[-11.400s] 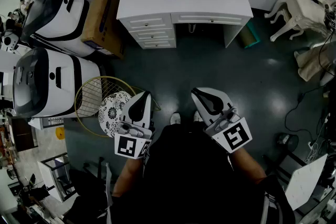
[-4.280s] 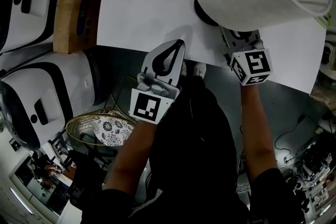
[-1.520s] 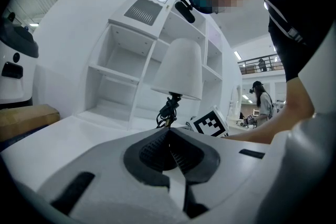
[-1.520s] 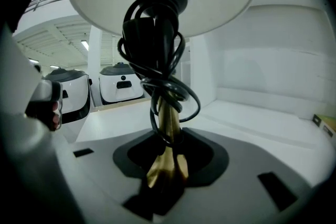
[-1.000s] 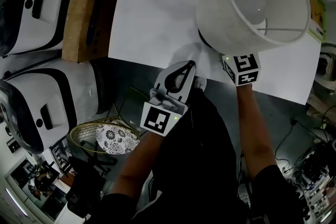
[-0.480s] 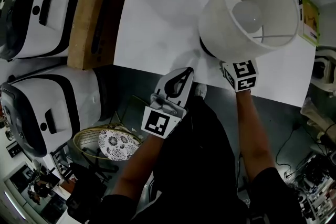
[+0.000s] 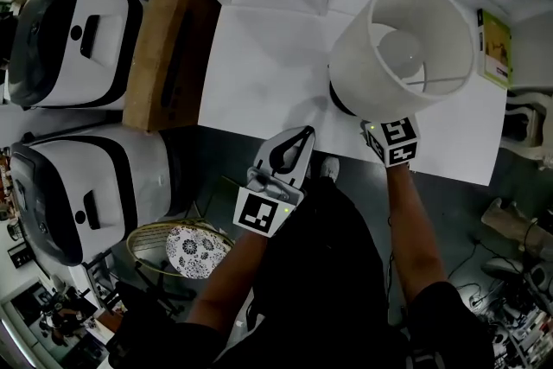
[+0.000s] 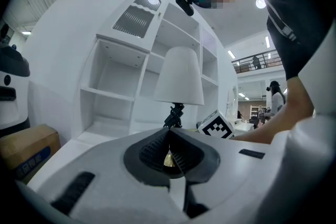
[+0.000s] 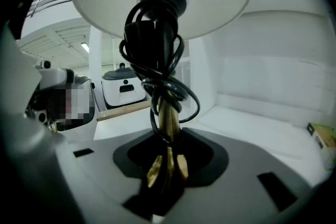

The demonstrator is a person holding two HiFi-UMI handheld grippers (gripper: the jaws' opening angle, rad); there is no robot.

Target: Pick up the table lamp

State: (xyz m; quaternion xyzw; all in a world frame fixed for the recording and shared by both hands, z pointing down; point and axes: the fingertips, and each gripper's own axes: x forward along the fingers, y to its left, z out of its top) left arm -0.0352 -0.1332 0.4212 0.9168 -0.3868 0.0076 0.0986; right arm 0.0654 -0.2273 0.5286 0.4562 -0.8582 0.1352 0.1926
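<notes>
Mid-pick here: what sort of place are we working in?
Likely a showroom or lab hall staged as a room, not a home: the white desk below the table lamp, two bulky white machines parked beside it, and a railed upper gallery in the distance.

We find the head view lit evenly from above. The white desk (image 7: 259,56) is nearly blown out, the floor (image 7: 225,155) dim. The shade (image 7: 402,39) throws a soft shadow toward the desk's near edge. Straight lines bow at the frame edges.

Left gripper view: ceiling lights (image 8: 261,2) flare at right, corners fall black, the near foreground is soft.

Right gripper view: we note the shade glowing bright, the cord (image 9: 157,55) a dark silhouette against it, the brass stem (image 9: 167,123) blurred close to the lens, corners black.
</notes>
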